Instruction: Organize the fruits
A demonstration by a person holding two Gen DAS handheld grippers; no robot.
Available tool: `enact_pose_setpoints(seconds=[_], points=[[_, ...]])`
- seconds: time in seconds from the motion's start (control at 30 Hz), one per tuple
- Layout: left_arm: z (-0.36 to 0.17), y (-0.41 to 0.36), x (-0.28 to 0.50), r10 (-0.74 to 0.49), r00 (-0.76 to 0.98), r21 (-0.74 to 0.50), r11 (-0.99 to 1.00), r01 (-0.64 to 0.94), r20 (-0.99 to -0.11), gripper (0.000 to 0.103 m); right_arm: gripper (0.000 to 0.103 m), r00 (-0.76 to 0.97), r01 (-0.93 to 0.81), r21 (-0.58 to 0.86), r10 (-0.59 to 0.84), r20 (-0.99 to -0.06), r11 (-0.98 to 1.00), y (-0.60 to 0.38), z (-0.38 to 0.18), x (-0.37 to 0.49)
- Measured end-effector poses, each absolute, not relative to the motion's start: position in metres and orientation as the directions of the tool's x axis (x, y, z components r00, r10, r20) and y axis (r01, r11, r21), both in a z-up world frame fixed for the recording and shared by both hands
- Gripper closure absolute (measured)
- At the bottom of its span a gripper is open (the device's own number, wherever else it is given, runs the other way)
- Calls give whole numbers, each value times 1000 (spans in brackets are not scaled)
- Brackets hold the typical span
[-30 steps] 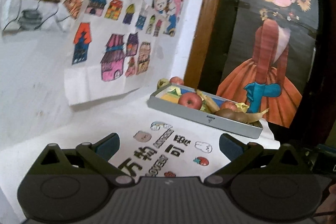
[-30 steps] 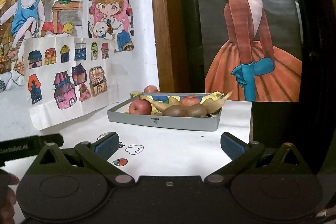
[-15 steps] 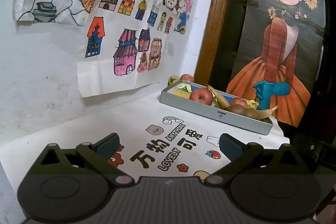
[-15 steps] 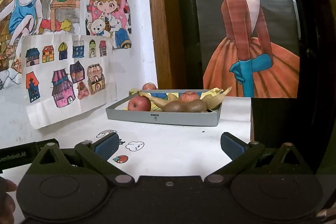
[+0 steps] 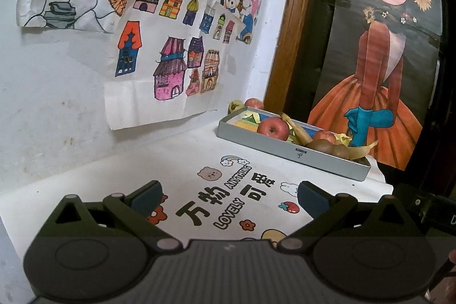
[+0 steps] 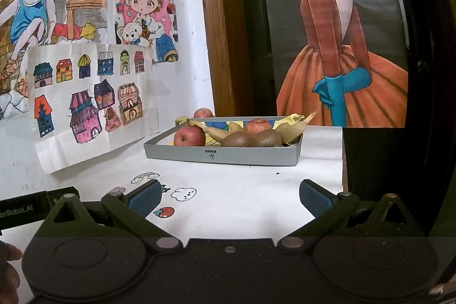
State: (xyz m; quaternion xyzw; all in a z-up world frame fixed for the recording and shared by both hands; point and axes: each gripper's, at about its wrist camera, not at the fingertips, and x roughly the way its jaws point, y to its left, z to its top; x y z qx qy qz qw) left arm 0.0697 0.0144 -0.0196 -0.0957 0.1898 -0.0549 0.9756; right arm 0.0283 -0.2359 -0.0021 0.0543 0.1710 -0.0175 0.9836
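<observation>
A grey tray (image 5: 285, 148) (image 6: 182, 153) stands at the back of the white table, near the wall corner. In it lie a red apple (image 5: 273, 128) (image 6: 189, 135), a second apple (image 6: 258, 126), bananas (image 5: 362, 149) (image 6: 211, 130) and two brown kiwis (image 6: 250, 139). Behind the tray, outside it, sit another red apple (image 5: 254, 103) (image 6: 203, 113) and a yellowish fruit (image 5: 236, 105). My left gripper (image 5: 228, 197) hovers open over the printed tablecloth, well short of the tray. My right gripper (image 6: 228, 197) is open too, nothing between its fingers.
Paper drawings (image 5: 171, 70) hang on the white wall at left. A wooden frame (image 6: 219, 27) and a dark poster of a figure in an orange dress (image 6: 342, 47) stand behind the tray. The table's right edge (image 6: 342, 161) drops off beside the tray. The left gripper's body (image 6: 34, 207) shows at far left.
The left gripper has pulled back and swung left, so the tray looks smaller and more tablecloth print shows. The right view has hardly shifted. Both grippers stay open.
</observation>
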Motion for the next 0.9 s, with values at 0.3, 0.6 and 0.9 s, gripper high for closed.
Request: enact_pose_setpoints(seconds=[0.3,0.6,0.9], points=[[-21,15,67,-149,918,-211,975,74,-368,0,1,940,48,100,-11,-341,994,-234,-4,29],[-21,15,67,-147,917,-210,975,71,-371,0,1,939,45,103,-7,-344,994,-233,-4,29],[-21,14,66,-146,916,-207,976,70,-373,0,1,939,46,105,-7,-345,993,-232,-5,29]])
